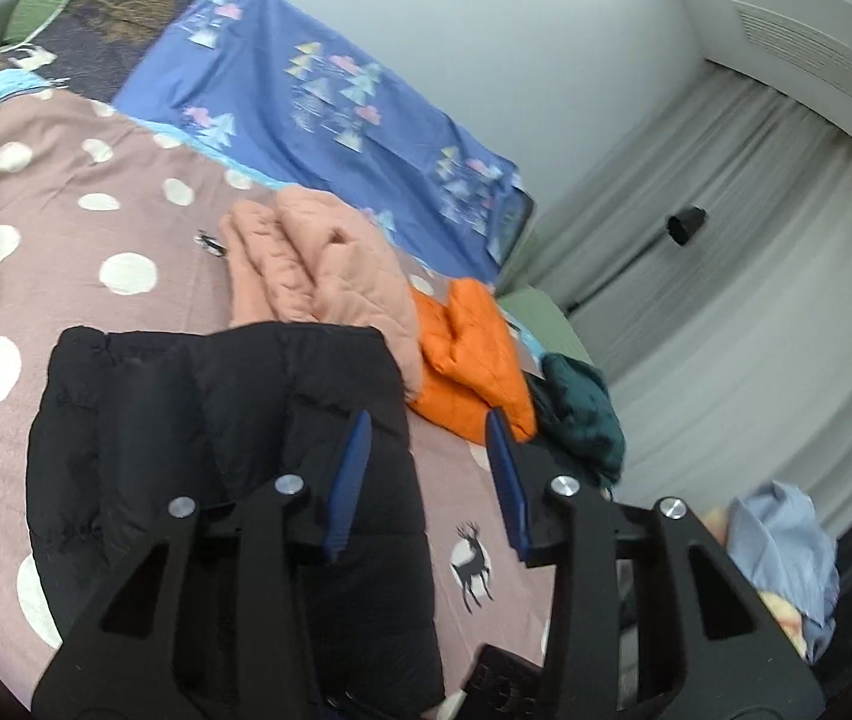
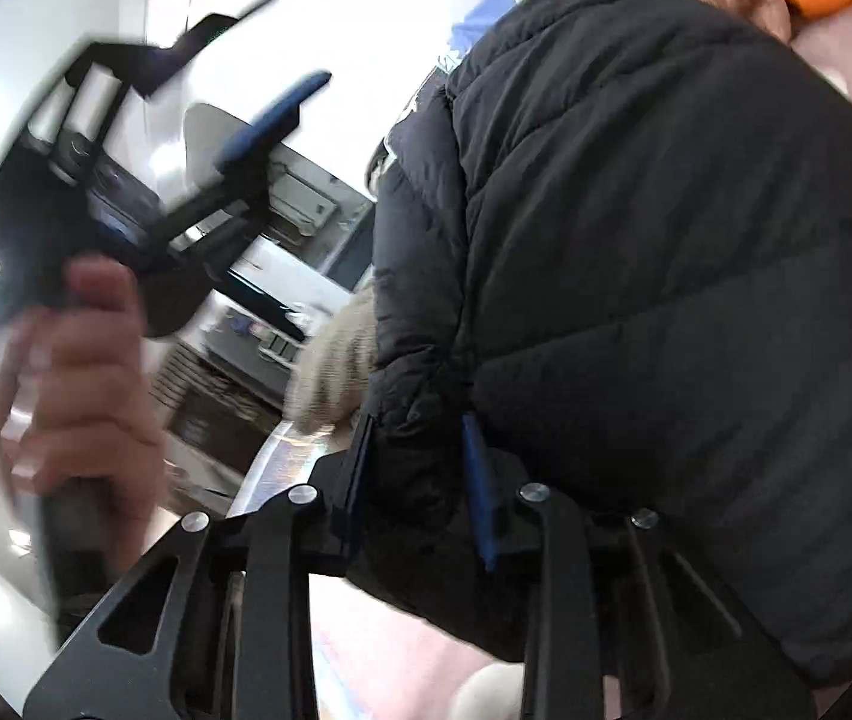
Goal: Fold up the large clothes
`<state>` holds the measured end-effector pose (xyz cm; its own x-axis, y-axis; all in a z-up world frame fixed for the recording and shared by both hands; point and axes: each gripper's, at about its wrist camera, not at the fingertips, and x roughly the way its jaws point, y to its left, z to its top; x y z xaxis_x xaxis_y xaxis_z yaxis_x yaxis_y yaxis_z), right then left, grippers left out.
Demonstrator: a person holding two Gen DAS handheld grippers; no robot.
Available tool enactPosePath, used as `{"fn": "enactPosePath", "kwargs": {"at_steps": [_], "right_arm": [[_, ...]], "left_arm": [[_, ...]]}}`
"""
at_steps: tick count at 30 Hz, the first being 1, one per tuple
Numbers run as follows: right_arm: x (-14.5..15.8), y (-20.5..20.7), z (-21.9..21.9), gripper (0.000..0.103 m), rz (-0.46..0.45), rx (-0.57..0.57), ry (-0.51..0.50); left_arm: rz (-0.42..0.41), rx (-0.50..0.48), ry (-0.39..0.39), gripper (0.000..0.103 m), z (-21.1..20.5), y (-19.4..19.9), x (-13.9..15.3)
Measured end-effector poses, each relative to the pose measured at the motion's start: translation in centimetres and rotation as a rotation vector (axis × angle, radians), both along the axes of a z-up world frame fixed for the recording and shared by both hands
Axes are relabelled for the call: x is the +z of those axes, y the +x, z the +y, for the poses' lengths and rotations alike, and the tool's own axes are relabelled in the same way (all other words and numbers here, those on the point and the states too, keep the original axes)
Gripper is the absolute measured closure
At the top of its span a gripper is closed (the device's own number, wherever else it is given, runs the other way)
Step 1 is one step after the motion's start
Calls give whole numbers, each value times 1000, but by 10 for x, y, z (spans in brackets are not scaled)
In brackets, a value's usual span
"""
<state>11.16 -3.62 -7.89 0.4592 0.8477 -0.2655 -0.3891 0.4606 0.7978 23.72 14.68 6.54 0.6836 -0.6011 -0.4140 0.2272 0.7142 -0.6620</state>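
Observation:
A black puffer jacket (image 1: 216,432) lies folded on the pink polka-dot bed cover (image 1: 66,228). My left gripper (image 1: 429,438) is open and empty, hovering over the jacket's right edge. In the right wrist view my right gripper (image 2: 420,438) is shut on a fold of the same black jacket (image 2: 666,240), near its fur-trimmed hood (image 2: 336,360). The left gripper also shows in the right wrist view (image 2: 270,48), held up in a hand, jaws apart.
A peach quilted garment (image 1: 318,264), an orange jacket (image 1: 474,348) and a dark green garment (image 1: 582,408) lie in a row behind the black jacket. A blue patterned sheet (image 1: 330,96) lies by the wall. Grey curtains (image 1: 726,240) hang at right. A light blue cloth (image 1: 786,552) lies off the bed.

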Motion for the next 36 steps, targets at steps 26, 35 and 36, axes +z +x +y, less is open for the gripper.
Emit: {"fn": "enactPosePath", "kwargs": {"at_steps": [26,35,36], "right_arm": [[27,128,-67,64,37,-356,-434],[5,123,-48,64,-40,-392,-625],[1,126,-49,64,-38,-392,-631]], "left_arm": [[140,327,321,71,26,55,-107],[137,320,269,70,39,60,-140],[138,318,266,70,39,60,-141]]}}
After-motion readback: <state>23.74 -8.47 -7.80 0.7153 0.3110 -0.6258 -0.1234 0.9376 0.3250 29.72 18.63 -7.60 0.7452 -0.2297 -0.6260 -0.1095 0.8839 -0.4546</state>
